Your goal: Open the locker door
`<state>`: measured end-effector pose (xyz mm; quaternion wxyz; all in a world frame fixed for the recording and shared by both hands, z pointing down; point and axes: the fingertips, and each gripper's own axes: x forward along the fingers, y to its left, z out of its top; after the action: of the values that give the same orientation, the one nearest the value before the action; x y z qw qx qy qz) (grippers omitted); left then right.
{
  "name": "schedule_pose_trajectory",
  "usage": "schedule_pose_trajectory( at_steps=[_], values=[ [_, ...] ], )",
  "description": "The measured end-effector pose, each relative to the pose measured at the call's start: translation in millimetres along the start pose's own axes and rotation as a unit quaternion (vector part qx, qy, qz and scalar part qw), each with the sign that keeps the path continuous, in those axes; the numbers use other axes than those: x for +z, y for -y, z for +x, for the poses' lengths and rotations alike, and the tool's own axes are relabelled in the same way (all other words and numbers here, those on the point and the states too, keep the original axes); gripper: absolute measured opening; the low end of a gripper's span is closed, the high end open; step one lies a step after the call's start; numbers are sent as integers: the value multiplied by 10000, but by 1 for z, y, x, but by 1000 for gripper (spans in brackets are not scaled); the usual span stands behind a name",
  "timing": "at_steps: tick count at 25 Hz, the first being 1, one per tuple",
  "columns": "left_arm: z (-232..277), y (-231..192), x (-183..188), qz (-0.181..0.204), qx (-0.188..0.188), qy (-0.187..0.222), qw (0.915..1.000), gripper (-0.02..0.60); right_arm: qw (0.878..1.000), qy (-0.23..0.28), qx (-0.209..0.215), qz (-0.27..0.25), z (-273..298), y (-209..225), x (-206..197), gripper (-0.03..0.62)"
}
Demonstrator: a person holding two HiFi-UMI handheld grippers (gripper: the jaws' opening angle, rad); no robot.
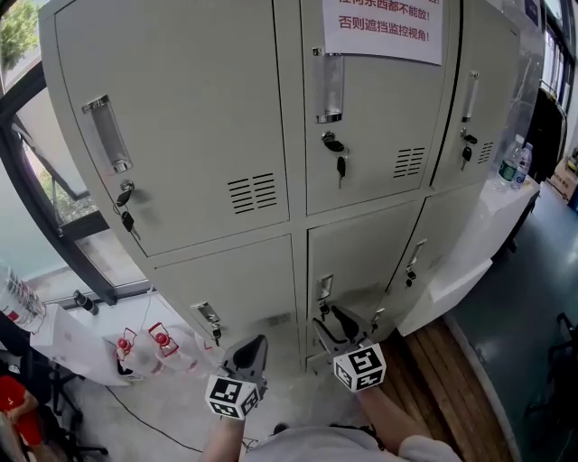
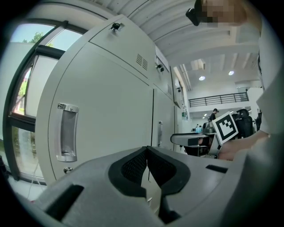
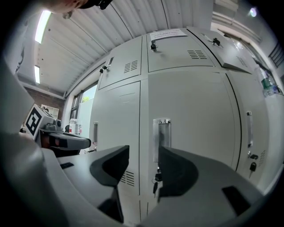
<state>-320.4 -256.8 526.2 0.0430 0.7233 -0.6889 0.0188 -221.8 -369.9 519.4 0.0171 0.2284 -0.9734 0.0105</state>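
Observation:
A bank of grey lockers (image 1: 199, 135) fills the head view, every door shut. The lower middle door (image 1: 361, 257) has a recessed metal handle (image 1: 325, 287) with a key below it. My right gripper (image 1: 341, 323) hangs just in front of that door, jaws open and empty. In the right gripper view the handle (image 3: 163, 139) and its key (image 3: 155, 180) show between the open jaws of the right gripper (image 3: 144, 166), still apart from them. My left gripper (image 1: 252, 348) is low by the lower left door, shut on nothing. The left gripper (image 2: 147, 165) faces a door handle (image 2: 66, 132).
A printed notice (image 1: 384, 27) is taped on the upper middle door. A white table (image 1: 483, 235) with water bottles (image 1: 515, 162) stands at the right. Bags with red caps (image 1: 149, 347) lie on the floor at the left, by a window.

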Motion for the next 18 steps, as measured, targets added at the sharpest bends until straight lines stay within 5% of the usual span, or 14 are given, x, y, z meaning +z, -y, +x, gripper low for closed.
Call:
schedule_pose_trajectory(
  at_steps=[18],
  values=[
    [9, -35, -3, 6, 103, -110, 9999, 8, 9992, 51, -118, -371, 62, 21, 10, 172]
  ],
)
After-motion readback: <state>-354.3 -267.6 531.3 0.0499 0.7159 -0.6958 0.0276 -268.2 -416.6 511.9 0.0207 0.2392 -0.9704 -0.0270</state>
